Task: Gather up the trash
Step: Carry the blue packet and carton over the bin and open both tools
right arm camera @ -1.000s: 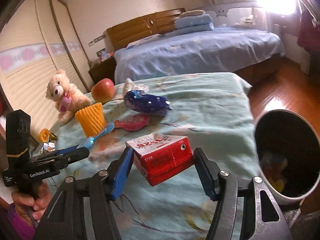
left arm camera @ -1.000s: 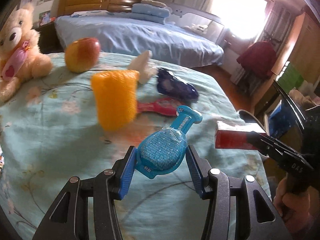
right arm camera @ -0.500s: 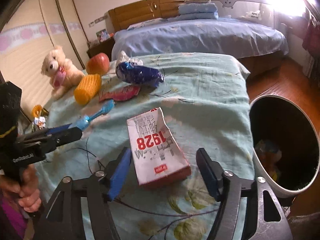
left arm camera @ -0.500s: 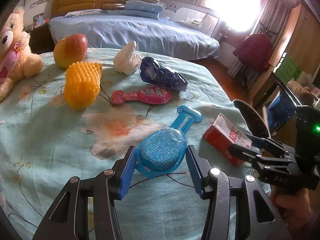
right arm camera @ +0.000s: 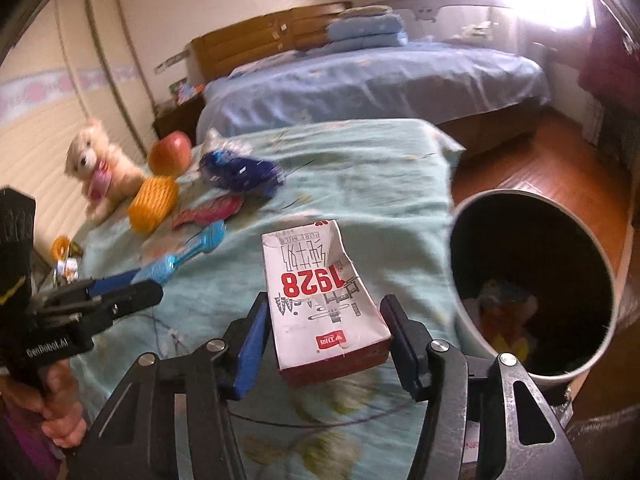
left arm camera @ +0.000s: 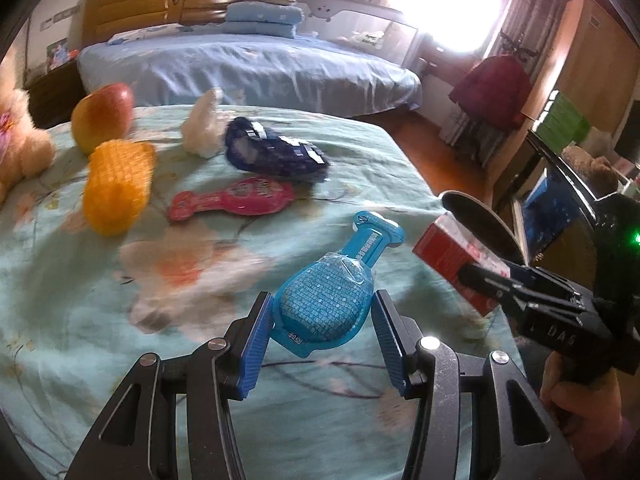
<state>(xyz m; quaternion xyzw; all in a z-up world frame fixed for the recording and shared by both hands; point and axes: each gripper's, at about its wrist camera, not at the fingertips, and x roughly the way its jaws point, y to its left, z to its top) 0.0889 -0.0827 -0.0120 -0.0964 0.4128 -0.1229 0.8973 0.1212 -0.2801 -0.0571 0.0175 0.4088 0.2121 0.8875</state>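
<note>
The left gripper [left arm camera: 322, 322] clamped the blue packet [left arm camera: 328, 304]. The right gripper's [right arm camera: 326, 334] jaws were closing around the milk carton [right arm camera: 320, 300], with the bin [right arm camera: 560, 376] at three o'clock.

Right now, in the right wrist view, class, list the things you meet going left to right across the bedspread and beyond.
Teddy bear → yellow mesh sleeve → blue wrapper → milk carton → trash bin.
</note>
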